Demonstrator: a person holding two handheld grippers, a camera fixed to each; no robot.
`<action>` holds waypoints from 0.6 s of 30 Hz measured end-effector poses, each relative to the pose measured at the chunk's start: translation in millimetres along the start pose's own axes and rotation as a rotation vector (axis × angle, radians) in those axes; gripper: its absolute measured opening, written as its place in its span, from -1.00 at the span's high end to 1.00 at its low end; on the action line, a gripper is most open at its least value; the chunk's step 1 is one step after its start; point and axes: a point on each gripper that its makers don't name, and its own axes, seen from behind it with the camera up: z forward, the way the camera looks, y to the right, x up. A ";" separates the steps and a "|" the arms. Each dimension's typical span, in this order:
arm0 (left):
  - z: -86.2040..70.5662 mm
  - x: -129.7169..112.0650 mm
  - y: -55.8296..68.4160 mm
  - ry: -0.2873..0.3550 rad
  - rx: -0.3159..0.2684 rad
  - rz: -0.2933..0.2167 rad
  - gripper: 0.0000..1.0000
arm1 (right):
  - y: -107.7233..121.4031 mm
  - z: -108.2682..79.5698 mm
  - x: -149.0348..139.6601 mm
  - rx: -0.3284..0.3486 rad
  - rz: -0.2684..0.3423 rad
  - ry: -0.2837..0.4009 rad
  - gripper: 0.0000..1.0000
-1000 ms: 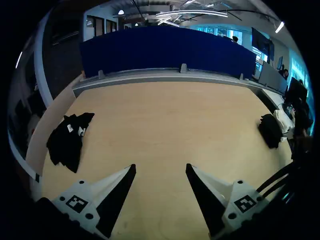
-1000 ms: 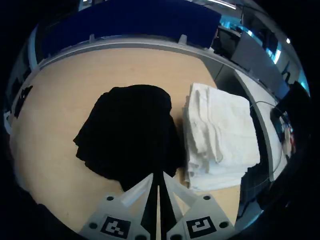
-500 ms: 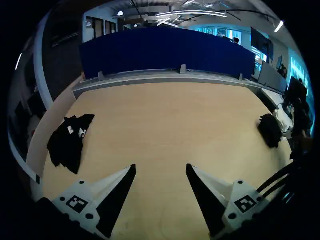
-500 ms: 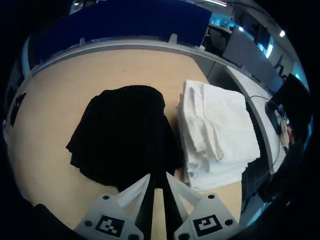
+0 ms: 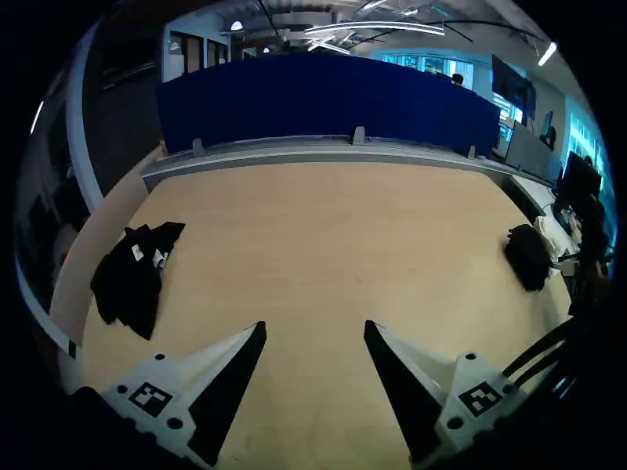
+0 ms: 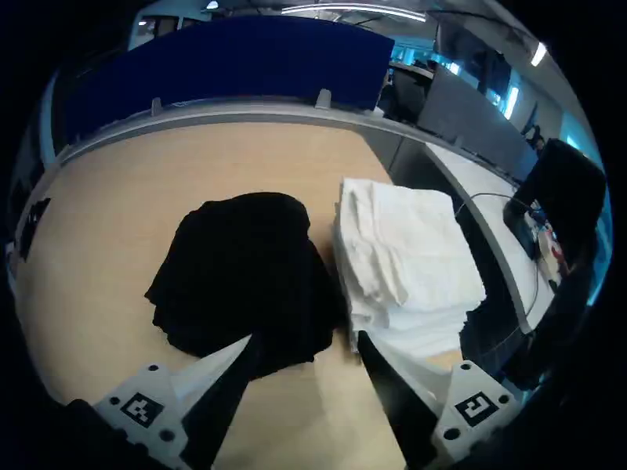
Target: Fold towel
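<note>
Just ahead of the right gripper [image 6: 307,345], the black towel [image 6: 243,274] is lying folded on the table [image 6: 102,235], just beside the white towel stack [image 6: 400,262]. The fingers were pressed together at the towel's near edge half a second ago and are now standing apart, so I judge this fold is released and done. The left gripper [image 5: 313,329] is also spread wide, over bare wood. Its view is showing a crumpled black cloth [image 5: 129,274] far to its left, perhaps the next piece. The right gripper view is giving the two piles closely.
</note>
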 end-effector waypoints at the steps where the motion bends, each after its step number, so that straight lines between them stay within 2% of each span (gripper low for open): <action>1: -0.4 0.1 0.2 0.001 -0.001 -0.001 -0.85 | -0.2 -0.6 0.9 -0.002 0.001 0.004 -0.94; 9: -2.9 2.1 -2.6 0.014 -0.001 -0.009 -0.85 | -17.4 -8.4 18.3 0.017 -0.005 0.062 -1.00; 18: -1.9 7.2 -7.5 0.037 -0.003 -0.024 -0.85 | -67.2 -27.9 53.8 0.085 0.003 0.169 -1.00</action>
